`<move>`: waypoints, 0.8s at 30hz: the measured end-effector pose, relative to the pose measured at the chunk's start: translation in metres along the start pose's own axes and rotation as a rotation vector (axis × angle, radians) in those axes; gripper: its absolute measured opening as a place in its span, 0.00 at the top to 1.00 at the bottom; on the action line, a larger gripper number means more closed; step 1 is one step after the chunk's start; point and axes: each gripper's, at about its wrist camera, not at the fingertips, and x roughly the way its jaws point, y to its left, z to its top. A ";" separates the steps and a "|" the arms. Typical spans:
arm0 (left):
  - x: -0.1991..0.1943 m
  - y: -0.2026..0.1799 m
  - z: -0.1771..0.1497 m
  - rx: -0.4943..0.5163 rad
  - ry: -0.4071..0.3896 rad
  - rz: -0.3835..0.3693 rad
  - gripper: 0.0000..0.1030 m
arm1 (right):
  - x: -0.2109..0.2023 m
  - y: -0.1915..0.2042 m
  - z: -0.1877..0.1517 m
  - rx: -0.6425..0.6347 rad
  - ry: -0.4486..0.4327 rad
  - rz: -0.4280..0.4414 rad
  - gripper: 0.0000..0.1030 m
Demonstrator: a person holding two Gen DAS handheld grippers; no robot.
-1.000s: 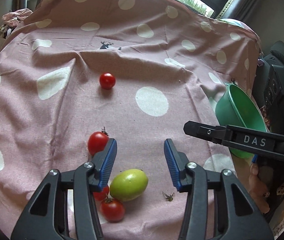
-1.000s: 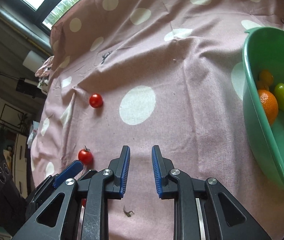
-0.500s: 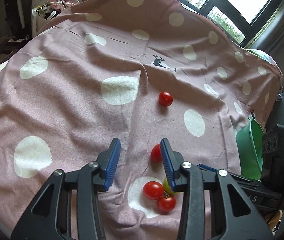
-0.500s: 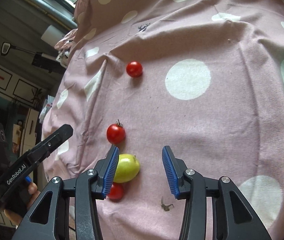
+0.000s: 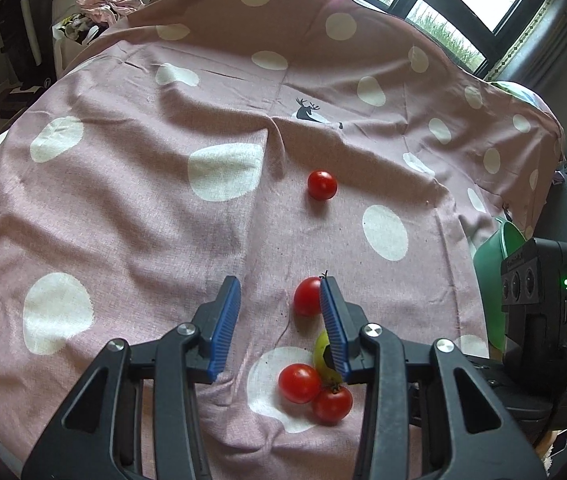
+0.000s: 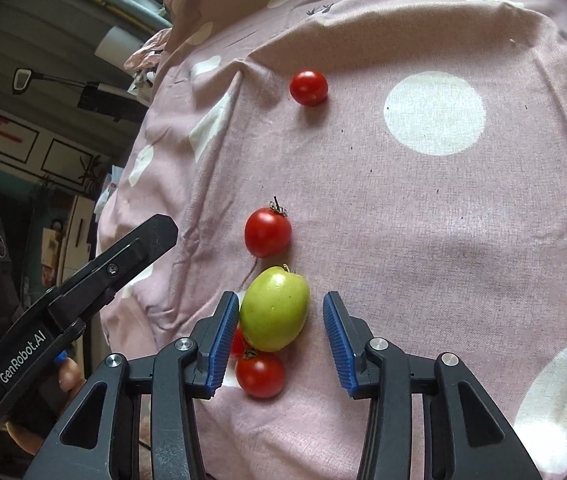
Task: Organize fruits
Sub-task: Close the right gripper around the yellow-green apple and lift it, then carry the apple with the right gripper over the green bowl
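Several tomatoes lie on a pink spotted cloth [image 5: 131, 208]. My right gripper [image 6: 281, 338] is open around a green tomato [image 6: 274, 311], which sits between its blue pads nearer the left pad; the pads do not press it. A stemmed red tomato [image 6: 267, 232] lies just beyond it, a small red one [image 6: 308, 87] farther off, and two more red ones [image 6: 260, 374] lie under it. My left gripper [image 5: 279, 322] is open and empty; the stemmed tomato [image 5: 307, 297] shows beside its right pad. The green tomato [image 5: 323, 354] is mostly hidden behind that finger.
A green bowl [image 5: 497, 272] stands at the right edge of the left wrist view, partly behind the right gripper's black body [image 5: 539, 280]. The left gripper's handle [image 6: 75, 292] shows at the left in the right wrist view. The cloth drops off at the left.
My right gripper has moved down and forward so the green tomato now sits between its pads. The left gripper has barely moved.
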 end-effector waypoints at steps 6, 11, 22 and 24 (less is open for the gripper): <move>0.005 -0.006 -0.003 0.024 0.020 -0.011 0.60 | -0.003 -0.009 -0.001 0.057 -0.015 0.047 0.64; 0.008 -0.019 -0.007 0.055 0.028 -0.060 0.59 | -0.031 -0.024 0.005 0.112 -0.089 0.068 0.64; -0.012 -0.100 -0.024 0.266 -0.028 -0.304 0.58 | -0.107 -0.040 0.003 0.151 -0.277 0.099 0.64; -0.015 -0.118 -0.025 0.306 -0.047 -0.325 0.58 | -0.120 -0.040 0.001 0.143 -0.309 0.097 0.64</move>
